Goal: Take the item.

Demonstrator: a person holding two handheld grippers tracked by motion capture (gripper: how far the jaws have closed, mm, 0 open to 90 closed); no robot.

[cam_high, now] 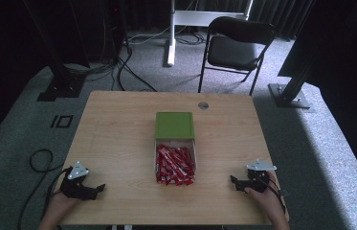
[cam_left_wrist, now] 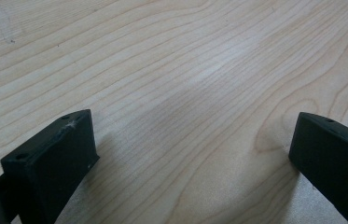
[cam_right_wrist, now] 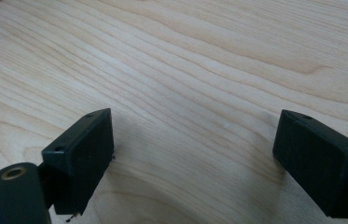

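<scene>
Wooden table (cam_high: pixel 118 129) on grey carpet, dark room, black chair (cam_high: pixel 237 44) behind.

From above: open box (cam_high: pixel 175 153) of red packets (cam_high: pixel 175 165) at table centre, green lid (cam_high: pixel 174 125) touching its far edge; left gripper (cam_high: pixel 90 189) and right gripper (cam_high: pixel 237 183) resting at near corners, well apart from it. Left gripper view: jaws spread wide over bare wood. Right gripper view: likewise spread, holding nothing.

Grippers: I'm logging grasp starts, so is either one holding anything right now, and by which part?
Nothing is held. The left gripper and right gripper both stand open over bare table, apart from the box of red packets.
</scene>
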